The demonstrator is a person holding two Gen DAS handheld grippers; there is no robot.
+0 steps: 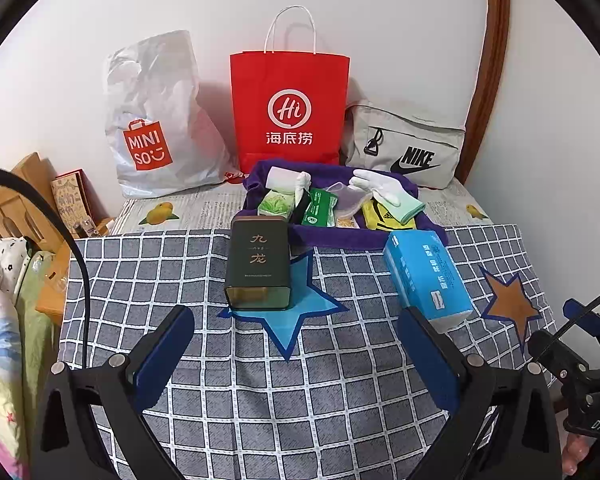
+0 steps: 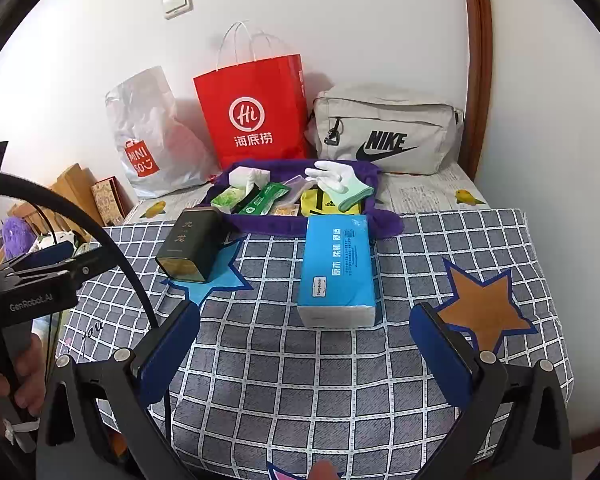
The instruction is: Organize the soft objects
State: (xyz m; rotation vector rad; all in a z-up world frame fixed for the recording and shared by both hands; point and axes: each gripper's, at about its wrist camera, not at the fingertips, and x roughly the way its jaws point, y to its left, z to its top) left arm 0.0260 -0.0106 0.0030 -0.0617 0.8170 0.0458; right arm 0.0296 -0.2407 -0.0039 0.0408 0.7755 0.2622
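One blue tissue pack (image 2: 337, 266) flat on checked cloth (image 2: 300, 380) — long axis toward wall.

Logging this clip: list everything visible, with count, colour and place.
Tissue pack: one, blue, on checked cloth, front centre.
Tin: one, dark green, on blue star.
Towel: one, purple, behind the tin, holding small items.
Glove: one, white with green cuff, on towel.
Paper bag: one, red, against wall.
Plastic bag: one, white, left of it.
Pouch: one, grey, right.
Left gripper: open, empty.
Right gripper: open, empty.
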